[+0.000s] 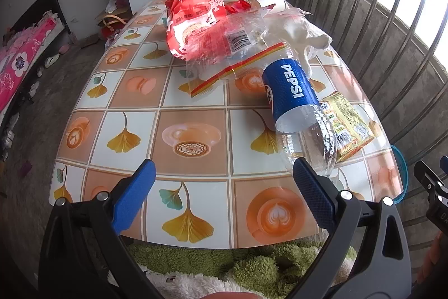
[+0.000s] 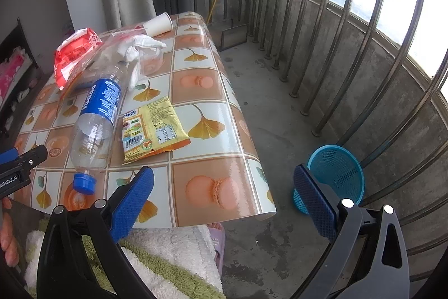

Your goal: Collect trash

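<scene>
Here the left gripper (image 1: 224,173) hangs over the near edge of the table (image 1: 193,131), its blue pads spread wide with nothing between them; the right pad sits in front of the neck end of the Pepsi bottle (image 1: 294,100), which lies on its side in the right half of the left wrist frame. Likewise the right gripper (image 2: 224,181) stands fully apart and empty, over the table's lower right corner. In the right wrist view the bottle lies at left centre, its blue cap (image 2: 84,182) toward the bottom, just beside a yellow snack packet (image 2: 152,128). Further up, at upper left, sit a red wrapper (image 2: 74,55), a clear plastic bag (image 1: 224,52), a crumpled white tissue (image 2: 140,46) and a tipped paper cup (image 2: 158,24). A blue mesh basket (image 2: 336,175) stands on the concrete floor at lower right, well apart from the table.
</scene>
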A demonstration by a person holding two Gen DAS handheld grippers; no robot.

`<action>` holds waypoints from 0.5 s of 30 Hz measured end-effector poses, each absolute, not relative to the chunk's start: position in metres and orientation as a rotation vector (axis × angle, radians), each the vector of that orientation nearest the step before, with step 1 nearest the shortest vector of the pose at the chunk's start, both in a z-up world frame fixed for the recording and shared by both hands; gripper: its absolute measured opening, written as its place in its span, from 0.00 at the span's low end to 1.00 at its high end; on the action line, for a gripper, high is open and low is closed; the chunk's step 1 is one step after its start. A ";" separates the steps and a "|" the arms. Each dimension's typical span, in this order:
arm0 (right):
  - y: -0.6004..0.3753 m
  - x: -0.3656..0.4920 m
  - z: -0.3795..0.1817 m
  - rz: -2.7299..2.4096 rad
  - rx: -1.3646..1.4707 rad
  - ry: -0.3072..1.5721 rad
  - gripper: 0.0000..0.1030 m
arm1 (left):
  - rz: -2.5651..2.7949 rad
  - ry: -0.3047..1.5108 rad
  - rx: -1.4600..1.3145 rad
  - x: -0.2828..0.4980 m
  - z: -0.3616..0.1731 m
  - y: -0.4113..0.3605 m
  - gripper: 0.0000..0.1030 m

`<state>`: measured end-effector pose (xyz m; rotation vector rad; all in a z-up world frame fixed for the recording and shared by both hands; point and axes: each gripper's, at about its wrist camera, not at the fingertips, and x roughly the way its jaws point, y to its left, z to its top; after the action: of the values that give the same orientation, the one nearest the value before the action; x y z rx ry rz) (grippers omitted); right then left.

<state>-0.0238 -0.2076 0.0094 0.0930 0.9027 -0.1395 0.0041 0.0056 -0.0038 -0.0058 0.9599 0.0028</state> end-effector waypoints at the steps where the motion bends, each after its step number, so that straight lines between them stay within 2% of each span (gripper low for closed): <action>1: -0.207 -0.024 0.010 -0.140 0.092 0.903 0.94 | 0.002 0.959 -0.004 0.004 -0.004 0.005 0.92; 15: -0.207 -0.023 0.007 -0.139 0.095 0.910 0.94 | -0.008 0.962 0.002 0.002 -0.005 0.001 0.92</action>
<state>-0.0234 -0.2068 0.0069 0.0949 0.9101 -0.1387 0.0024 0.0006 -0.0047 0.0025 0.9620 -0.0079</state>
